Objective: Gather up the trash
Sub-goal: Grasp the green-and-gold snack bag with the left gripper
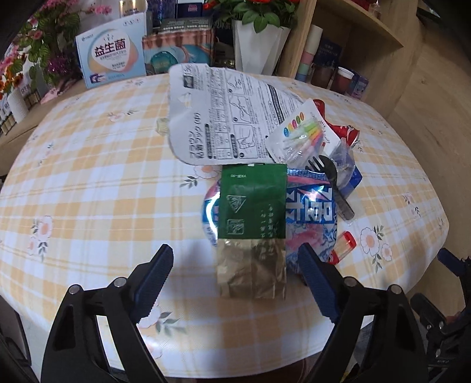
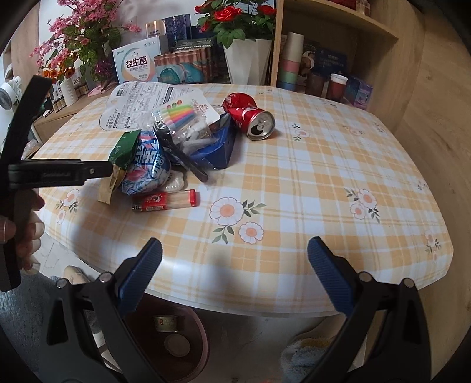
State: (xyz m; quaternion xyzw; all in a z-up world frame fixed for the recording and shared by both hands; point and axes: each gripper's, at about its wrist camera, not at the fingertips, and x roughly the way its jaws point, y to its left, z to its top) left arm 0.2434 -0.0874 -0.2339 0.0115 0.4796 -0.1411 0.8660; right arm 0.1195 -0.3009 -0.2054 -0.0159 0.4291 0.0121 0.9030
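Note:
A green and gold packet (image 1: 253,206) lies flat on the checked tablecloth (image 1: 103,176), on top of a blue and white snack bag (image 1: 312,212). My left gripper (image 1: 237,262) stands open just above the packet's gold end, with a finger on either side and neither pad touching. Behind it lie a white instruction sheet (image 1: 223,117), a pack of coloured candles (image 1: 303,132) and a black plastic fork (image 1: 323,168). My right gripper (image 2: 235,250) hangs open and empty over the table's near edge. A crushed red can (image 2: 250,115) lies further back.
A red-capped clear tube (image 2: 167,200) lies by the bag and a blue carton (image 2: 220,147) lies under the candles. A pink bin (image 2: 200,330) stands on the floor under the table edge. Boxes, flower pots and a wooden shelf (image 2: 338,17) line the far side.

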